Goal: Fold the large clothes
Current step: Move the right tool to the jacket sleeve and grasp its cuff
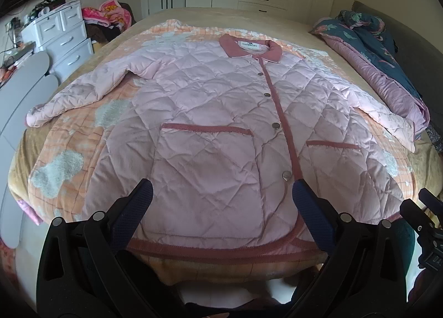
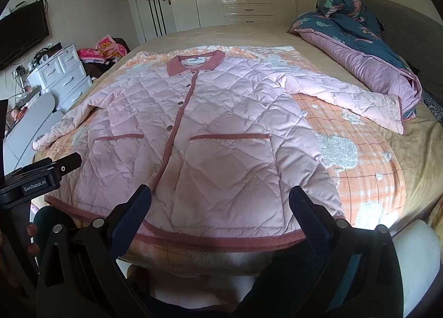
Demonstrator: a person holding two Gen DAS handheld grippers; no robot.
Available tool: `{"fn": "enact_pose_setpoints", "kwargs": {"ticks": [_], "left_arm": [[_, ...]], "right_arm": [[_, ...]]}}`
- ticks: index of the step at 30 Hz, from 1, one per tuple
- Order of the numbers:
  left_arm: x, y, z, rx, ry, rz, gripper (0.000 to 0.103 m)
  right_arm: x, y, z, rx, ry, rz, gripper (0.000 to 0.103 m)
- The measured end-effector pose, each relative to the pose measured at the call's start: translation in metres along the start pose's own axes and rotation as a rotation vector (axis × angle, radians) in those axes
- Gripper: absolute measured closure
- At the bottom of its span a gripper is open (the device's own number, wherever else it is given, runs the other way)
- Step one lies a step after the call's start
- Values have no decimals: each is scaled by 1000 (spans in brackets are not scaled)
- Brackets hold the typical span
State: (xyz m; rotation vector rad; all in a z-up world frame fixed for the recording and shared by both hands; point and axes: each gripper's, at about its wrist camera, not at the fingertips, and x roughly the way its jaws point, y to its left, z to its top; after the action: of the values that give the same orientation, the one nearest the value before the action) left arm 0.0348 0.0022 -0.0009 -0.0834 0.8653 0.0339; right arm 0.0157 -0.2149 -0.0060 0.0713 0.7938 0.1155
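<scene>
left wrist view: left gripper (image 1: 223,190) spread wide, holding nothing, above the hem of the pink quilted jacket (image 1: 216,113) lying flat, buttoned, on the bed (image 1: 290,24) | right wrist view: right gripper (image 2: 220,196) likewise wide, empty, over the jacket's hem; sleeves spread out

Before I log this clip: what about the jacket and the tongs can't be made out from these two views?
- Collar label: too small to read in either view.
- Jacket underside: hidden against the blanket.
- Hem corners: covered by the left tongs and right tongs in their own views.
- Left sleeve cuff: small, distorted near the right view's edge.
</scene>
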Motion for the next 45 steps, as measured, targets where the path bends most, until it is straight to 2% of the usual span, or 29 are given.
{"fn": "enact_pose_setpoints", "kwargs": {"ticks": [15, 26, 36, 45], "left_arm": [[22, -10, 49, -6, -14, -27, 8], [47, -30, 87, 8, -6, -56, 8], [79, -48, 121, 2, -3, -72, 8], [121, -80, 145, 37, 51, -83, 8]], "right_arm": [[26, -16, 57, 37, -3, -34, 4], [52, -49, 99, 125, -16, -64, 4], [78, -85, 131, 175, -29, -166, 4], [103, -127, 145, 212, -28, -254, 4]]}}
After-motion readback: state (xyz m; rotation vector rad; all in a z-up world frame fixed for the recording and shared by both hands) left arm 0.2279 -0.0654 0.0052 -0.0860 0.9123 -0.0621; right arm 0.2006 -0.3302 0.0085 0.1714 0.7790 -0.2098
